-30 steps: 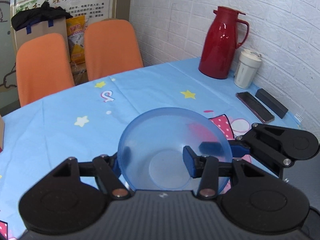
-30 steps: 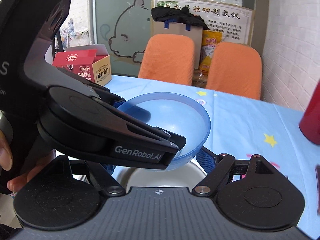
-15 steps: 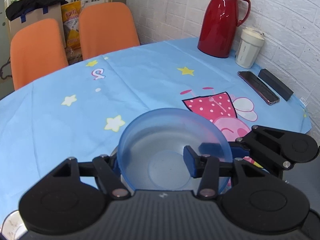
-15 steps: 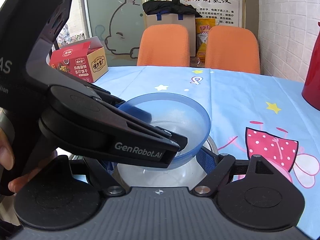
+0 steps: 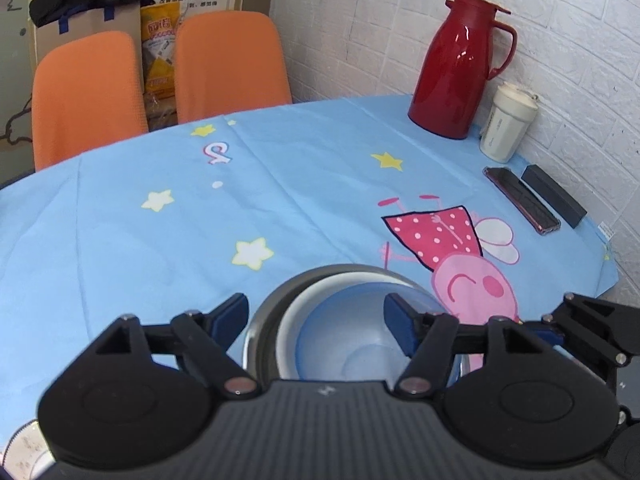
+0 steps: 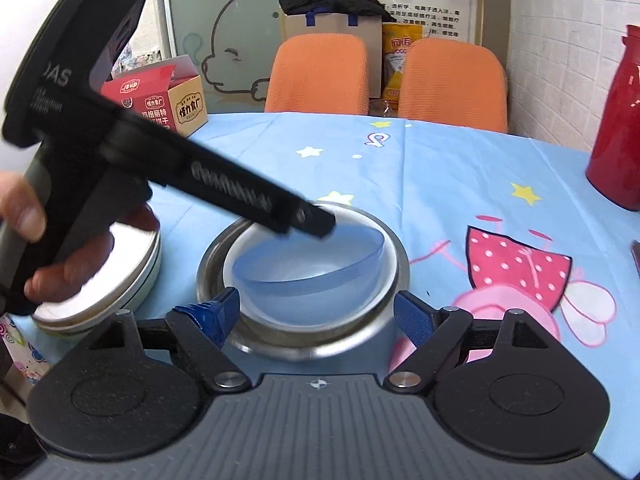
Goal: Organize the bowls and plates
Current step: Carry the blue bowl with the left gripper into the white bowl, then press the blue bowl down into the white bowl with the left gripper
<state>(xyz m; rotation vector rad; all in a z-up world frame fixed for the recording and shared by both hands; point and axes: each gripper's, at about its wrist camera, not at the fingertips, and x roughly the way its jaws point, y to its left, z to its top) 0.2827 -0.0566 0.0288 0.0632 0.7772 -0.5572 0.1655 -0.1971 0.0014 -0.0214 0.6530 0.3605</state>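
Note:
A translucent blue bowl [image 6: 308, 266] sits nested in a white bowl [image 6: 236, 258], which sits in a steel bowl [image 6: 400, 264]. The stack also shows in the left wrist view, with the blue bowl [image 5: 348, 332] inside the steel bowl [image 5: 264, 312]. My left gripper [image 5: 316, 316] is open, its jaws astride the stack's near rim; in the right wrist view its body [image 6: 224, 188] reaches over the bowls. My right gripper [image 6: 316, 308] is open and empty, just in front of the steel bowl. A stack of plates [image 6: 100, 292] lies at the left under the hand.
A red thermos [image 5: 460, 68], a white cup [image 5: 506, 128], a phone [image 5: 520, 200] and a black case [image 5: 554, 196] stand along the right wall edge. A red carton [image 6: 160, 100] is at the far left. Two orange chairs [image 6: 384, 76] stand behind the table.
The left gripper lowered the blue bowl into the white and steel bowls, then opened and let it go. The bowl now rests nested in the stack.

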